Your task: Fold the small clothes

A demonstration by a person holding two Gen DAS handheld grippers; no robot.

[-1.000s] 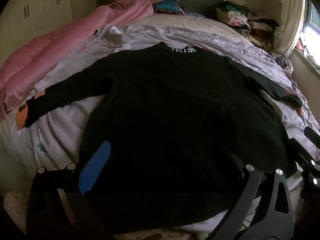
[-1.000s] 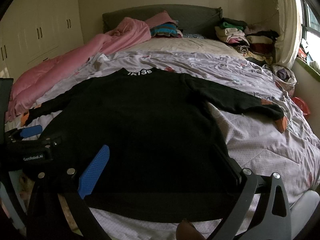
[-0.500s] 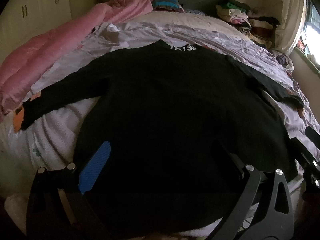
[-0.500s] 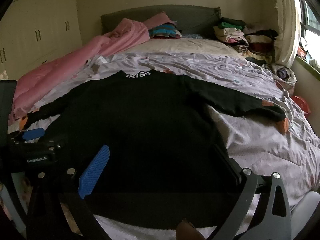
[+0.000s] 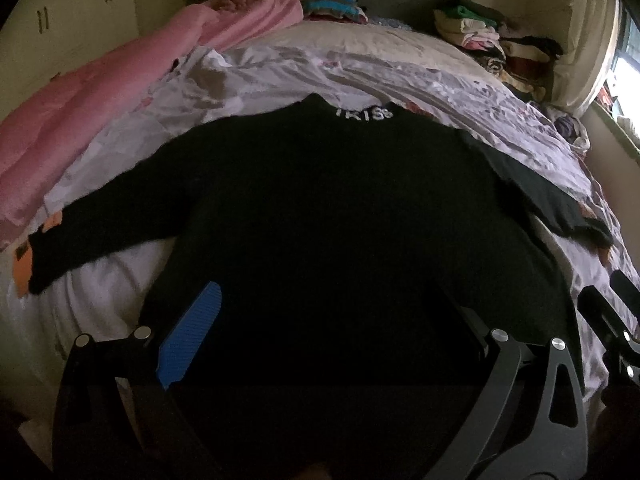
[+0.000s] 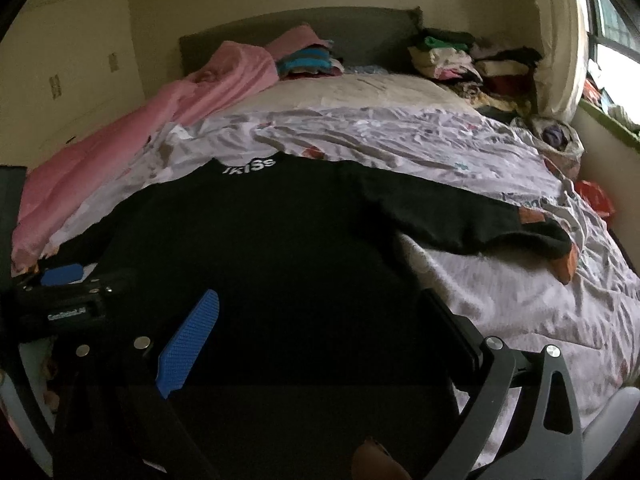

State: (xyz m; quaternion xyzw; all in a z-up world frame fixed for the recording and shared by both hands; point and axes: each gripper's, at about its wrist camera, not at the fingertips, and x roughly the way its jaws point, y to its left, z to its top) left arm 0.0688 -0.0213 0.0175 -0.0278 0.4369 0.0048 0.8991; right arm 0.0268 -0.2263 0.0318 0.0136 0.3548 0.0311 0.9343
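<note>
Knitwear is what this job comes down to: one black long-sleeved knitted sweater [image 5: 340,220] with white lettering at its collar lies spread flat, front or back up I cannot tell, on the bed with the pale lilac printed sheet [image 6: 500,168]. Its hem sits at the foot edge of the bed, its collar points toward the grey headboard [image 6: 360,36], and its two sleeves reach out to either side, each ending in an orange-trimmed cuff.

I judge the sweater soft, limp and fairly light, with enough knit texture that it should not slide out of rubbery pads, though it will sag and stretch if lifted by a single point. Sensible holds would be a cuff or the shoulder seam for turning a sleeve inward, then the two hem corners for folding the body up toward the collar.

Left hand-held gripper [image 5: 332,320] hangs just above the hem on the sweater's left half, jaws spread wide and holding nothing; its blue ribbed pad [image 5: 188,336] is plain to see. Right hand-held gripper [image 6: 320,320] hovers over the hem on the right half, likewise spread and empty.

Counted: one sweater laid out, two sleeves, two grippers. Beside the sweater, along the bed's left edge, lies one pink quilt [image 6: 120,152]; near the headboard sit two heaps of folded clothes, one striped stack [image 6: 308,62] next to the quilt and one mixed pile [image 6: 472,60] in the corner by the window
</note>
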